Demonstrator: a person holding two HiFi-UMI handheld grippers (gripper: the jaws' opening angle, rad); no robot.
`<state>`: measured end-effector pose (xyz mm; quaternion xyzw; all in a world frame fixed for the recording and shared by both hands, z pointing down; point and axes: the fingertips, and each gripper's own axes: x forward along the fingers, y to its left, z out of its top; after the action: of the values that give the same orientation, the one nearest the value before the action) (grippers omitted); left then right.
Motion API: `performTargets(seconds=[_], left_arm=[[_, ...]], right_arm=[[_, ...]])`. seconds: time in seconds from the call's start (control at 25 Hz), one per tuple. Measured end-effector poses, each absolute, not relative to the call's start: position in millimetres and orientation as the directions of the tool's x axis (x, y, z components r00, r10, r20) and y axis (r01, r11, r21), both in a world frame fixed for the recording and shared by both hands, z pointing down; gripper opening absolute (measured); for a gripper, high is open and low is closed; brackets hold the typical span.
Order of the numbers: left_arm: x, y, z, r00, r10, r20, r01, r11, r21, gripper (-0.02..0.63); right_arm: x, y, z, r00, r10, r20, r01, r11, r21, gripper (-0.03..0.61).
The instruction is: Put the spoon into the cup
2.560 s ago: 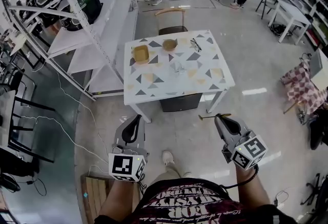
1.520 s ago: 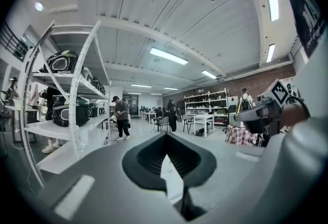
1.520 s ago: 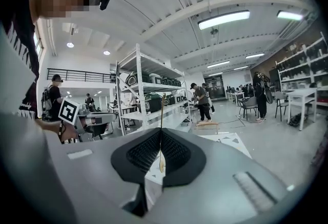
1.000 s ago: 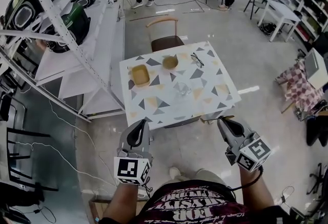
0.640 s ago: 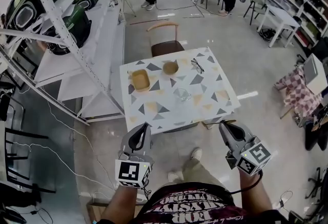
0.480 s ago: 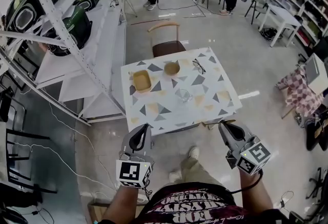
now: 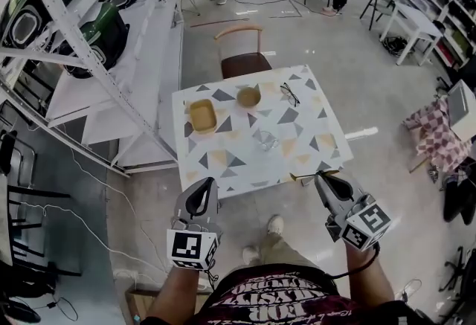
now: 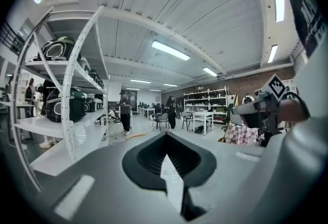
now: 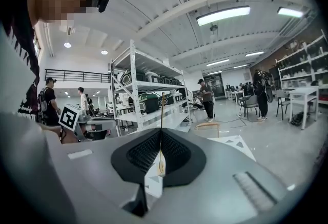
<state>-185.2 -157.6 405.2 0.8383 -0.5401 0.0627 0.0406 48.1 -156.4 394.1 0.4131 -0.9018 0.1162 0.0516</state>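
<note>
**A:** Spoon (image 9: 162,125) first. We found it clamped in the right gripper (image 7: 321,178), whose jaws were closed almost fully on its lower part, with the thin handle sticking out crosswise to them. It hung off the near edge of the table (image 7: 223,137), over the floor. In the head view its free end just reached that edge.

**B:** And what had changed?

**A:** The table had come closer. Moments before, a broad strip of floor lay between its near edge and both grippers. Now both sat just short of that edge. The grip on the spoon looked the same throughout.

**B:** The cup?

**A:** The clear cup (image 7: 264,140) stood near the middle of the table, well apart from the spoon. We could see nothing in it, though it was small in view.

**B:** Left side?

**A:** The left gripper (image 7: 206,184) was also off the table's near edge, toward its left corner, with jaws together and nothing between them.

**B:** Anything else we noted?

**A:** A square tray (image 7: 202,116) and a round bowl (image 7: 248,97) sat toward the table's far side, with spectacles (image 7: 289,94) at its far right. A chair (image 7: 243,63) stood at the far edge. None of them had shifted on the table.

**B:** Meaning for the task?

**A:** We judged the approach nearly done and the placing not begun. The spoon had yet to be carried over the table and lowered into the cup. A light, clear cup might tip if nudged.
</note>
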Motion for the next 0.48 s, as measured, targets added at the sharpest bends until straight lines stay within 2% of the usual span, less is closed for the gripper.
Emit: performTargets(seconds=[0.48], left_arm=[[-160, -214, 402, 0.395, -0.906, 0.152, -0.916, -0.400, -0.004, 0.000]], right_arm=[[68, -221, 394, -0.674, -0.715, 0.184, -0.739, 0.651, -0.174, 0.034]])
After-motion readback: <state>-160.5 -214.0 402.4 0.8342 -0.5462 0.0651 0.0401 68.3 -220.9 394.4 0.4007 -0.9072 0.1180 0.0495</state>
